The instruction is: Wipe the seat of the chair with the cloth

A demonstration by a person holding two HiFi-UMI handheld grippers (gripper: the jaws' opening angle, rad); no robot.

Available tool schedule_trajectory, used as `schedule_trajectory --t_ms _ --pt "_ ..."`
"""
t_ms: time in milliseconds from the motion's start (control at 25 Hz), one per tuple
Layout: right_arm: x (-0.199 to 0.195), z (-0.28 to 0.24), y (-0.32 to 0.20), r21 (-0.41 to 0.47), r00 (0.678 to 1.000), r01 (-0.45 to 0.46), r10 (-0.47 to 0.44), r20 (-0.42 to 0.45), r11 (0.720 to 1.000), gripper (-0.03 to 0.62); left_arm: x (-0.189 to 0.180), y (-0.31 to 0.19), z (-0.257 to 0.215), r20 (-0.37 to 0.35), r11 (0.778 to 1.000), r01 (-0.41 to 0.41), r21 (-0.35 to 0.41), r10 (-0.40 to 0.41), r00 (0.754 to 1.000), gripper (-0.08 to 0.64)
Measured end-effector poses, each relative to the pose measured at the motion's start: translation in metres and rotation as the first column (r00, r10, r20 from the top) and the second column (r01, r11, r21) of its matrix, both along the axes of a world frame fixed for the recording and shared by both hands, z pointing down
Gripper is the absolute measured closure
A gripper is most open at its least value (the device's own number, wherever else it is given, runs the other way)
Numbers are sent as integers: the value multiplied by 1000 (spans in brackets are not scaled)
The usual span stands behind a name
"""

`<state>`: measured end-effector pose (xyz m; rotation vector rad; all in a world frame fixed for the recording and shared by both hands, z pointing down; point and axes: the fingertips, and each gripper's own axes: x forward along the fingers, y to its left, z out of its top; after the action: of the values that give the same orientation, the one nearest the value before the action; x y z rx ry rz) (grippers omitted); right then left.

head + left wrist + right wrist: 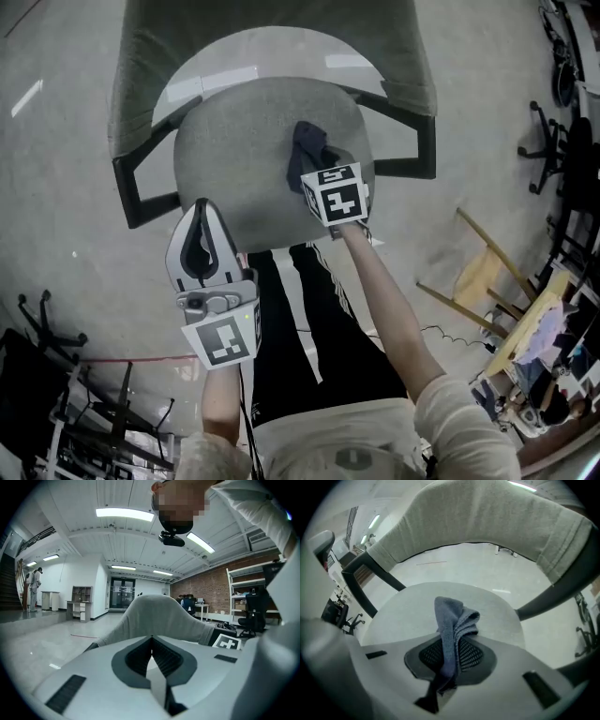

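The chair's round grey seat [246, 159] fills the middle of the head view, its grey backrest [272, 33] beyond and black armrests [141, 187] at the sides. My right gripper [319, 171] hovers over the seat's right part, shut on a dark blue-grey cloth [309, 145] that bunches up from its jaws. In the right gripper view the cloth [452, 620] stands pinched between the jaws above the seat [403, 613]. My left gripper [202, 206] is at the seat's front left edge, shut with nothing in it; its view shows the backrest [159, 616].
The person's legs in black striped trousers [300, 319] stand just in front of the chair. A wooden folding frame [487, 281] lies on the floor to the right. Office chair bases [47, 328] crowd the lower left, and another [548, 150] the far right.
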<state>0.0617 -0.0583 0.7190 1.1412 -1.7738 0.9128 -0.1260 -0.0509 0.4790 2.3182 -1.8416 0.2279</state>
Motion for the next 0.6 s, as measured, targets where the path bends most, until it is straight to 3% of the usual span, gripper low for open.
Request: schedule_trajectory --t_ms 440,600 --pt "83 -11 7 62 986 -73 81 -146 995 534 34 2 -2 1 999 -54 -8 54 999 545" --pt "94 -10 11 98 966 -34 58 -251 995 534 37 3 3 1 998 -57 -15 57 998 545"
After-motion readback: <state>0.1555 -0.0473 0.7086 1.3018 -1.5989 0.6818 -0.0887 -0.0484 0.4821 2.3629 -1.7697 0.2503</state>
